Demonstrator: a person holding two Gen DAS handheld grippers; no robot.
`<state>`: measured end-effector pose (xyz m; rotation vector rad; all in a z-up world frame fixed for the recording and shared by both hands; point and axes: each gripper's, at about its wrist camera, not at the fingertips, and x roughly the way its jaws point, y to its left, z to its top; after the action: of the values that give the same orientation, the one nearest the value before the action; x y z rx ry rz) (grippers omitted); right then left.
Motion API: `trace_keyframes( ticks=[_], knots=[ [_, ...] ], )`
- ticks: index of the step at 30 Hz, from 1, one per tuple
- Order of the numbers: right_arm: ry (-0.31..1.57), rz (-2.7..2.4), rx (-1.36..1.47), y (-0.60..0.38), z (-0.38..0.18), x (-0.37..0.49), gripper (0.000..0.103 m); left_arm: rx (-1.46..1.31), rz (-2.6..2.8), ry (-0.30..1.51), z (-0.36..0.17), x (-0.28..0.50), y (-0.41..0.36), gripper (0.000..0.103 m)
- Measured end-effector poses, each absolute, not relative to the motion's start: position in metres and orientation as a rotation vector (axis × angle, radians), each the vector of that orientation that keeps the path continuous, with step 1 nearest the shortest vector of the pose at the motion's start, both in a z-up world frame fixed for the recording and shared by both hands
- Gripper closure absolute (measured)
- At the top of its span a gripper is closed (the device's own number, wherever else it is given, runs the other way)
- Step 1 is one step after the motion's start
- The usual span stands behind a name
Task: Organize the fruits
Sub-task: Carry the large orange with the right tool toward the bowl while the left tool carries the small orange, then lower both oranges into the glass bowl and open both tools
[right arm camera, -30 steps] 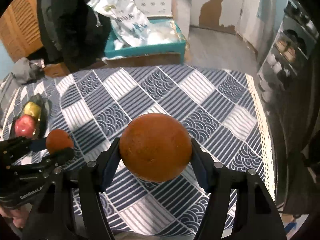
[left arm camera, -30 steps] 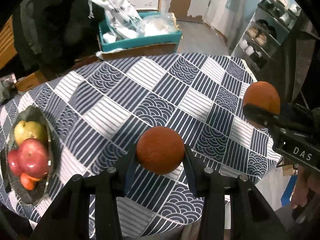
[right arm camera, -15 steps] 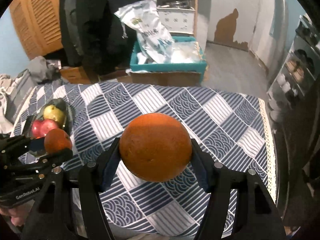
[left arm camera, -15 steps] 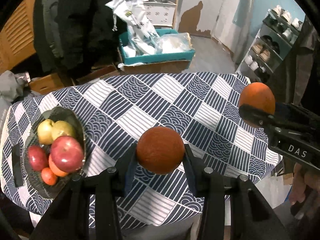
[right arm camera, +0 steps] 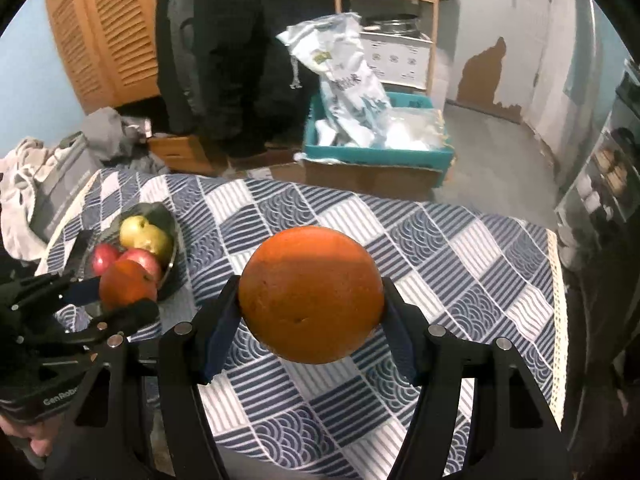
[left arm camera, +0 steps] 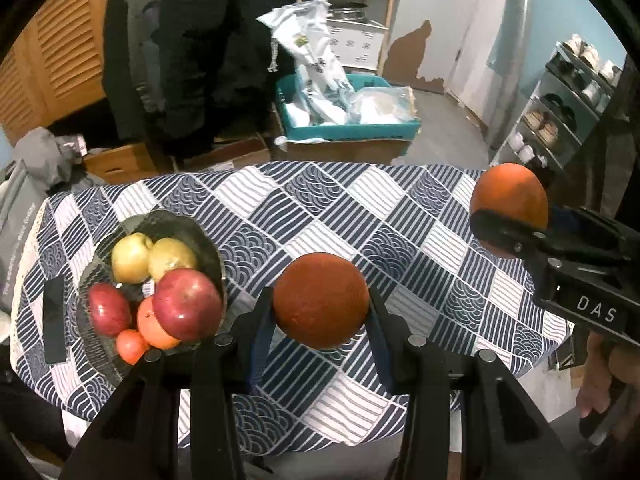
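My left gripper [left arm camera: 320, 304] is shut on a small dark orange [left arm camera: 320, 300], held above the patterned tablecloth [left arm camera: 360, 216]. My right gripper [right arm camera: 312, 300] is shut on a larger orange [right arm camera: 312, 292], also in the air over the table. Each gripper shows in the other's view: the right gripper with its orange [left arm camera: 508, 204] at the right, the left gripper with its orange [right arm camera: 128, 284] at the lower left. A dark glass bowl [left arm camera: 192, 228] at the table's left holds red apples [left arm camera: 186, 304], yellow pears [left arm camera: 132, 256] and small oranges [left arm camera: 132, 346]. The bowl [right arm camera: 170, 264] lies just behind the left gripper's orange.
A black flat object [left arm camera: 54, 320] lies left of the bowl. Beyond the table stand a teal crate with plastic bags [left arm camera: 344, 116], a cardboard box, a wooden shelf and dark hanging clothes. A shoe rack [left arm camera: 560, 112] is at the right. A grey bag [right arm camera: 60, 176] sits by the table's left edge.
Both grippers rose and drew back with their oranges still gripped. The bowl slid from the far left edge toward the middle of both views, and more of the room shows.
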<state>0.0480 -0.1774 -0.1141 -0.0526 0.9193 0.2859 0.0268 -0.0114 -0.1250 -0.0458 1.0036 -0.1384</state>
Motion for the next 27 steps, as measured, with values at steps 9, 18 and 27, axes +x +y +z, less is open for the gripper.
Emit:
trace_keyframes(
  ticks=[9,18,27],
  knots=[
    [0.923,0.354,-0.057,-0.132,-0.113,0.062,0.037,-0.082,-0.059,0.985,-0.123,0.028,0.029,0.059],
    [0.945,0.426,-0.072,-0.077,-0.122,0.078,0.037,-0.120,0.037,0.989,-0.129,0.028,0.077,0.059],
    [0.976,0.501,-0.113,-0.019,-0.137,0.088,0.037,-0.144,0.137,1.012,-0.144,0.028,0.125,0.059]
  ],
)
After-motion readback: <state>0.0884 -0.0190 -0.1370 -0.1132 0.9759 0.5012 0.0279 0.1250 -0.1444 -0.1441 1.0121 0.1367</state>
